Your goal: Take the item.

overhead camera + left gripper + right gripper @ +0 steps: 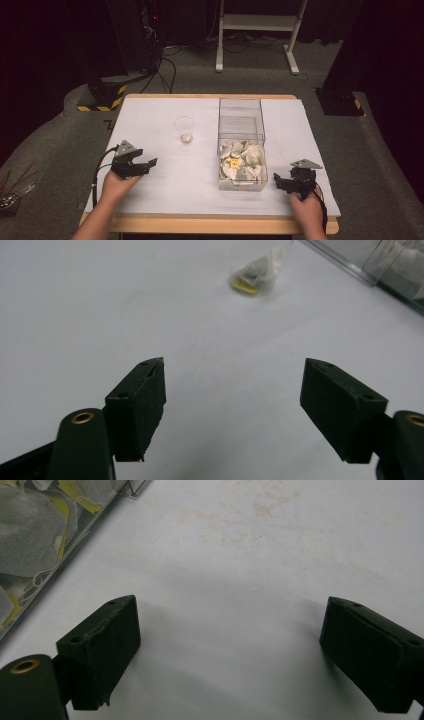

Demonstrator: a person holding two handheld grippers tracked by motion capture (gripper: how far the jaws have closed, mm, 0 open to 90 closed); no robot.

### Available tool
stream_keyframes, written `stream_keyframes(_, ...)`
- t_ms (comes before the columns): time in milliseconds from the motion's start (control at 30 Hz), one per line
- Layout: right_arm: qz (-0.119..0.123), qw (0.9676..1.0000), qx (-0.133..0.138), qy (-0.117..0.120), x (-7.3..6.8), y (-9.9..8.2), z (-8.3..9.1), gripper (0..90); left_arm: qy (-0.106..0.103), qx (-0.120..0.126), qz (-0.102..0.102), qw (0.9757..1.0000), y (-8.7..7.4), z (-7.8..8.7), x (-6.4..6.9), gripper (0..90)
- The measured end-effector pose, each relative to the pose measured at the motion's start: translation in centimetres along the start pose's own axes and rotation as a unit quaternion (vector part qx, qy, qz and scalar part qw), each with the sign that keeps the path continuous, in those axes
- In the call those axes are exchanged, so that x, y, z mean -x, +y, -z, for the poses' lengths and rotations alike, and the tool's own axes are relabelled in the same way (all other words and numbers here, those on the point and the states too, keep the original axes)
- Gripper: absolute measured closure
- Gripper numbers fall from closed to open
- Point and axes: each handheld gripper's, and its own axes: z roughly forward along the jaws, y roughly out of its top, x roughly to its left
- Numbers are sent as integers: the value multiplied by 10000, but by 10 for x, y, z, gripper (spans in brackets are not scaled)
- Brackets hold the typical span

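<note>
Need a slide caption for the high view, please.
Both grippers, left and right, open beside clear box of tea bags.

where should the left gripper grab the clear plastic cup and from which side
Grip the clear plastic cup across its side wall around mid-height, coming in level from the near left, where the left gripper already sits with fingers open. It stands upright and open-topped with free space around it; squeeze gently, since the thin wall probably flexes.

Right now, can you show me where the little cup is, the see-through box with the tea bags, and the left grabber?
plastic cup (184,129), high view, on its clear side wall.
clear box (240,106), high view, on its far rim.
left gripper (232,407), left gripper view, midway between its open fingertips.
</note>
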Motion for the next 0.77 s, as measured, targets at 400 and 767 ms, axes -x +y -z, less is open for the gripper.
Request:
stream_keyframes(400, 1, 10000, 4, -13, -1, 0, 0, 95, 379, -519, -8, 9979, -45, 10, -13, 219)
stream_keyframes(767, 4, 10000, 7, -14, -1, 0, 0, 94, 499, -521, -66, 9974, -48, 8, -9, 194)
